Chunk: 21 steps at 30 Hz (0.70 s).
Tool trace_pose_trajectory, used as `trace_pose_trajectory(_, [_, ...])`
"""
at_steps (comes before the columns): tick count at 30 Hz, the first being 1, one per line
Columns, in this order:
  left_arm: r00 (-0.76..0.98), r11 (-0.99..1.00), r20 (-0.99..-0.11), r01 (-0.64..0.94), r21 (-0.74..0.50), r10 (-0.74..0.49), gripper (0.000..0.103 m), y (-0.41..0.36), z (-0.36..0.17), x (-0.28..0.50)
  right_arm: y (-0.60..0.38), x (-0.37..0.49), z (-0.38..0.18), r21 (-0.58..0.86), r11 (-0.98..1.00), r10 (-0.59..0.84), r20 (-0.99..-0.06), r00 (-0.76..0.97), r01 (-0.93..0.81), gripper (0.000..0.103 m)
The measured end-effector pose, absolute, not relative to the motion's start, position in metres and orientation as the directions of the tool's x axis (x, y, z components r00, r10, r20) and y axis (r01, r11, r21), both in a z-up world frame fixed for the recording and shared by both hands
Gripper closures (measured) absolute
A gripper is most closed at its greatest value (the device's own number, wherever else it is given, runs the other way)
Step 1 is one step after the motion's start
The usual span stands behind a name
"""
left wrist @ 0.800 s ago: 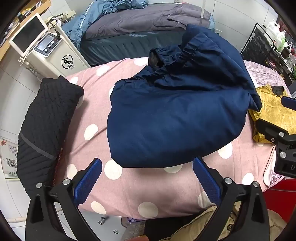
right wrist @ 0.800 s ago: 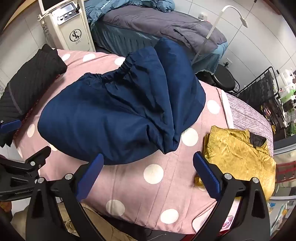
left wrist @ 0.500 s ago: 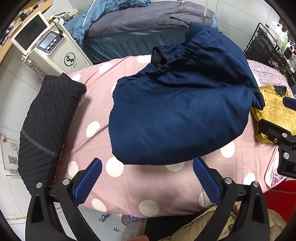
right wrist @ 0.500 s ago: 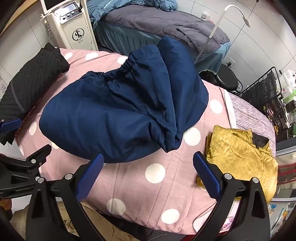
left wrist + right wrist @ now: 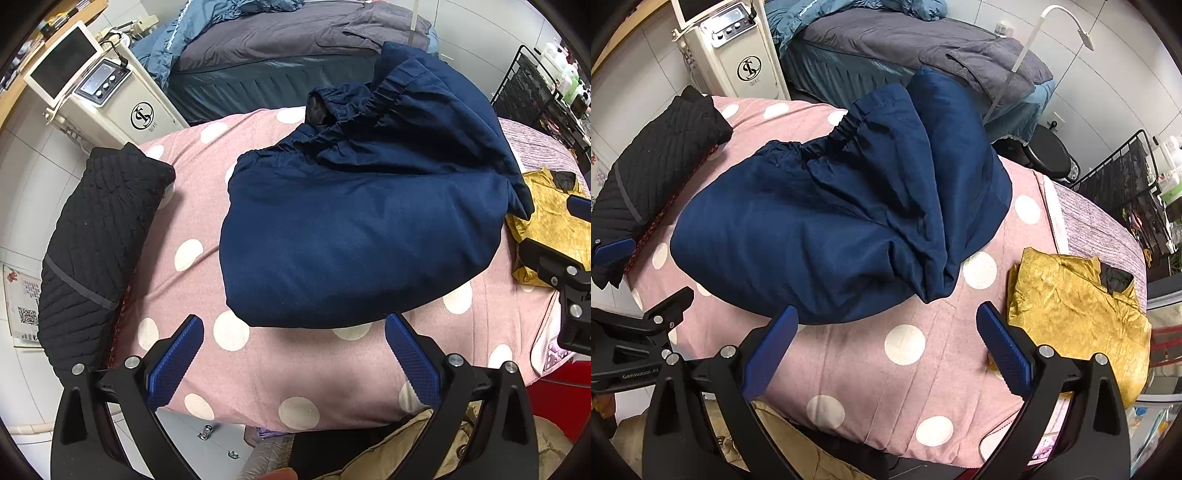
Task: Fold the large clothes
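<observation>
1. Where the pink dotted cover (image 5: 258,369) spreads over the table, 3 garments lie: 1 navy garment (image 5: 362,236), 1 black quilted one (image 5: 96,251), 1 gold one (image 5: 1071,317).
2. Navy garment sits mid-cover in a rough fold w/ its elastic hem at the far side; black one at the left edge, gold one at the right, both apart from it.
3. 2 grippers: left gripper (image 5: 293,354) & right gripper (image 5: 886,347), both w/ jaws wide apart, nothing between them, above the cover's near edge.
4. Each has 2 blue pads (image 5: 173,362).
5. Behind: 1 bed (image 5: 886,40), 1 white machine (image 5: 122,99), 1 lamp (image 5: 1067,22).
</observation>
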<state>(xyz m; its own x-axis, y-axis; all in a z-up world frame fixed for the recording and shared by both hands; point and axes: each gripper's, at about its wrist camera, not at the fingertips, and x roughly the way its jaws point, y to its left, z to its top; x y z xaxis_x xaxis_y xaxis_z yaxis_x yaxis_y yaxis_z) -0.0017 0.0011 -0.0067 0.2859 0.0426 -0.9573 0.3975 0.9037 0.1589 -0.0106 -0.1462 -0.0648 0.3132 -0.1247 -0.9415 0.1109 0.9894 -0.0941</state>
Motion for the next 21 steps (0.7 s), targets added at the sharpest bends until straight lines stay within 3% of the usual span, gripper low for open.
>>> trace_pose_trajectory(21, [0.282,0.902,-0.959,0.403,0.155,0.039,0.006,0.0008,-0.0080,-0.0028,-0.1501,-0.0110,-0.0628,-0.084,0.989,-0.118,-0.943,0.313,0.118,0.007])
